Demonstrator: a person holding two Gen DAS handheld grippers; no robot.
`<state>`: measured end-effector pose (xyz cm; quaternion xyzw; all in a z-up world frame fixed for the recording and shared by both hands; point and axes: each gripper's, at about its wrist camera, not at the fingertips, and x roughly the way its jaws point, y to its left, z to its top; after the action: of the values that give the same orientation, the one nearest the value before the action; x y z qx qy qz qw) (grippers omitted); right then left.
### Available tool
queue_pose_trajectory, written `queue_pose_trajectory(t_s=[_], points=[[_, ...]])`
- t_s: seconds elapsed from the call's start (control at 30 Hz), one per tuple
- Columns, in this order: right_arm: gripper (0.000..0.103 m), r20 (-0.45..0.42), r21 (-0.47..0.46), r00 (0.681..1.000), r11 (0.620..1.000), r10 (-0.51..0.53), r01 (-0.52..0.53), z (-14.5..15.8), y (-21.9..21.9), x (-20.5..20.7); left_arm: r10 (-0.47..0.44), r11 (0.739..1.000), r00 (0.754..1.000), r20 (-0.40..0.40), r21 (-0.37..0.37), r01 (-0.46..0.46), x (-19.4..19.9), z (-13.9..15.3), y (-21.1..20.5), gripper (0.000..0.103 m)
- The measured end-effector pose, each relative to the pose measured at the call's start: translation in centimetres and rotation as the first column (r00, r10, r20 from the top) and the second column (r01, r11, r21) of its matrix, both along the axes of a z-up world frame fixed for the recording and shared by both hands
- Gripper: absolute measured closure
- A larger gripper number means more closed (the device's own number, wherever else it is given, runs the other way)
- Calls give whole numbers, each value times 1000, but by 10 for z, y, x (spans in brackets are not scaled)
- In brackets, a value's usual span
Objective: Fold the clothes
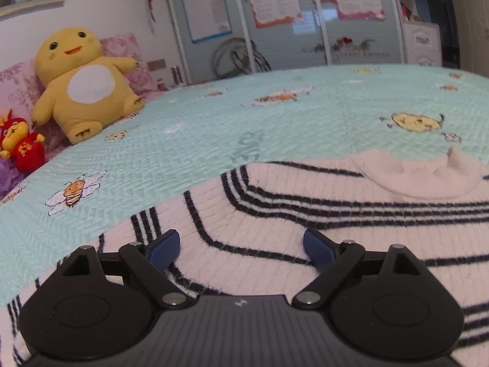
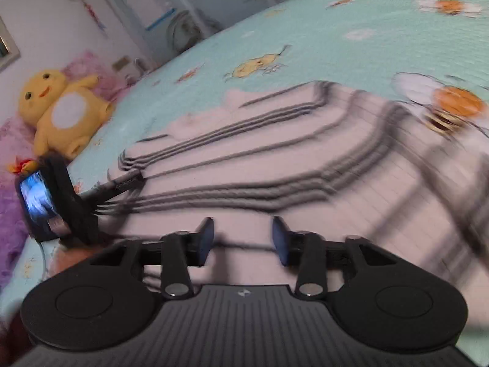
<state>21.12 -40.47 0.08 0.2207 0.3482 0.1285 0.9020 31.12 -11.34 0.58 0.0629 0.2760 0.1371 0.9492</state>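
Near the bed's (image 1: 214, 128) front edge, a striped sweater (image 1: 305, 214) is lying spread flat, collar toward the far edge. Both the left gripper (image 1: 241, 249) and right gripper (image 2: 242, 240) are hovering over it, jaws open and empty. Pinching knit cleanly at an edge, without bunching, would suit any fold.

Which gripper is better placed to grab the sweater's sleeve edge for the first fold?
Left, probably. The left gripper hangs open over the striped sweater near its left edge. The right gripper, also open, faces mid-body fabric, and its view is motion-blurred.
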Motion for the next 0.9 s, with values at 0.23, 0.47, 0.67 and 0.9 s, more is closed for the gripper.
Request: queue_pose_trajectory(t_s=[0.23, 0.47, 0.67, 0.9], points=[[53, 76, 30, 989, 991, -130, 128, 15, -42, -150, -196, 962, 980, -22, -196, 188, -103, 42, 0, 34], [52, 39, 89, 999, 996, 14, -18, 26, 3, -253, -446, 855, 893, -58, -324, 406, -273, 39, -24, 32], [103, -84, 23, 994, 997, -65, 67, -1, 11, -259, -438, 881, 891, -118, -256, 398, -311, 3, -27, 29], [81, -61, -31, 992, 994, -110, 108, 34, 35, -299, -404, 874, 909, -104, -339, 349, -356, 42, 2, 33]])
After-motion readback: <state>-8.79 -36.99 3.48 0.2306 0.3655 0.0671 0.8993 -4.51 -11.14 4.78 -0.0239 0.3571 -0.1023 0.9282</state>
